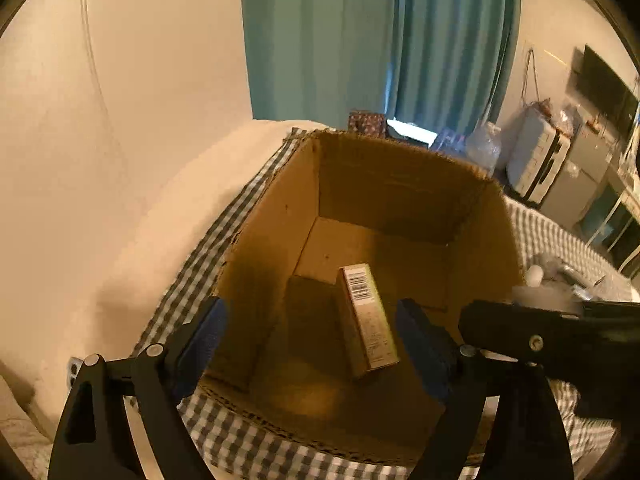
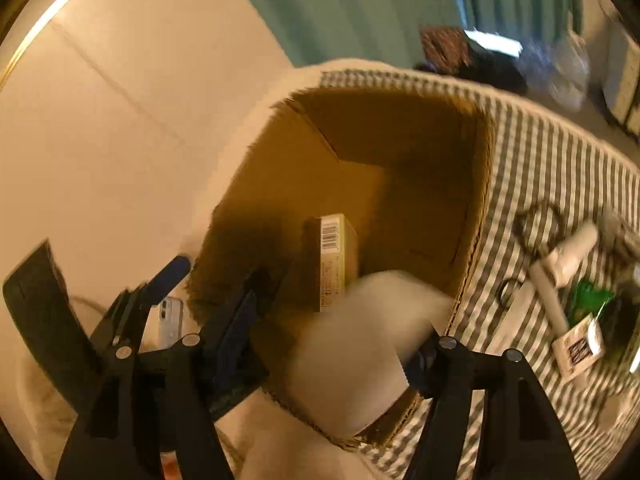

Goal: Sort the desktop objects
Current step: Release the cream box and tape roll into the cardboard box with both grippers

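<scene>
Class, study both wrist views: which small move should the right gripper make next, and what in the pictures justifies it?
Probably open the right gripper and let go. It holds a blurred white object above the open cardboard box, where a small barcoded carton already lies. The left gripper is open and empty over the same box.

Cardboard box point(image 1: 400, 184) open-topped; only small carton point(image 1: 370, 320) occupies its floor

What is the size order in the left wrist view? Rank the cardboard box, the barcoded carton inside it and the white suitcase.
1. cardboard box
2. barcoded carton
3. white suitcase
The carton only narrowly beats the suitcase, and it is much nearer the camera, so their true order is unsure.
</scene>
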{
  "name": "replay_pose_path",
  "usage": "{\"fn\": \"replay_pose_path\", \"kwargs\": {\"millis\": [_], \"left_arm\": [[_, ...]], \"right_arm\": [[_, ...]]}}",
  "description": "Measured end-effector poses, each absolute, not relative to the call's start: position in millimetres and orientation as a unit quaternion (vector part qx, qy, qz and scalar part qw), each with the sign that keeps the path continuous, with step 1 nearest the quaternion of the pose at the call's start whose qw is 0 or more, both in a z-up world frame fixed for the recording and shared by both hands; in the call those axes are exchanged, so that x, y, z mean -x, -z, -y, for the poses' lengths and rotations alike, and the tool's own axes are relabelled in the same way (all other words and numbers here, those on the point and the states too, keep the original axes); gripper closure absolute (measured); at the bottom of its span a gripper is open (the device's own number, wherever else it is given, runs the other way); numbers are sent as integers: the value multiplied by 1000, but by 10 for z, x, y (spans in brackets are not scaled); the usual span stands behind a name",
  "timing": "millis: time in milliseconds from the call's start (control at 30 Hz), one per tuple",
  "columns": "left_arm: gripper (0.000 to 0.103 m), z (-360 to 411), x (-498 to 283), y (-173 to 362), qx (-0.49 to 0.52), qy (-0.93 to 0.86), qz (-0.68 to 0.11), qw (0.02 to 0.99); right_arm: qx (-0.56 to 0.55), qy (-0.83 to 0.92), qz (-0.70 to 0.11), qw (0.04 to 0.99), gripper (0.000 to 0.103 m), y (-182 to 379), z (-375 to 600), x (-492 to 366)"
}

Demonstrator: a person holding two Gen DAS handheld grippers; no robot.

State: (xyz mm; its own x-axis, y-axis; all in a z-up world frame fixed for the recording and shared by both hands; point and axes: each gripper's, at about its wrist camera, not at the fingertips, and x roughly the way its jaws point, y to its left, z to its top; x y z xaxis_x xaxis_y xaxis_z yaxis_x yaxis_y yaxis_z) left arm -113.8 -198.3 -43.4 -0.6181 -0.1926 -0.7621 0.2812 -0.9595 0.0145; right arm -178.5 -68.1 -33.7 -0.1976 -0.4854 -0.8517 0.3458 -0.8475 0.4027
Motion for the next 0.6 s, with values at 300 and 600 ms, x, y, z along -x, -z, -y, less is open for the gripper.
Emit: {"fn": "replay_pose_path", "kwargs": {"millis": [300,600], "left_arm": [[14,2040,1095,488,-417,898,-66,124],[13,1579,882,258,-405,910,-47,76]], "right_arm": [[-588,775,45,227,36,415,632,1817],[-515,835,56,186,36,44,-164,1232]]}}
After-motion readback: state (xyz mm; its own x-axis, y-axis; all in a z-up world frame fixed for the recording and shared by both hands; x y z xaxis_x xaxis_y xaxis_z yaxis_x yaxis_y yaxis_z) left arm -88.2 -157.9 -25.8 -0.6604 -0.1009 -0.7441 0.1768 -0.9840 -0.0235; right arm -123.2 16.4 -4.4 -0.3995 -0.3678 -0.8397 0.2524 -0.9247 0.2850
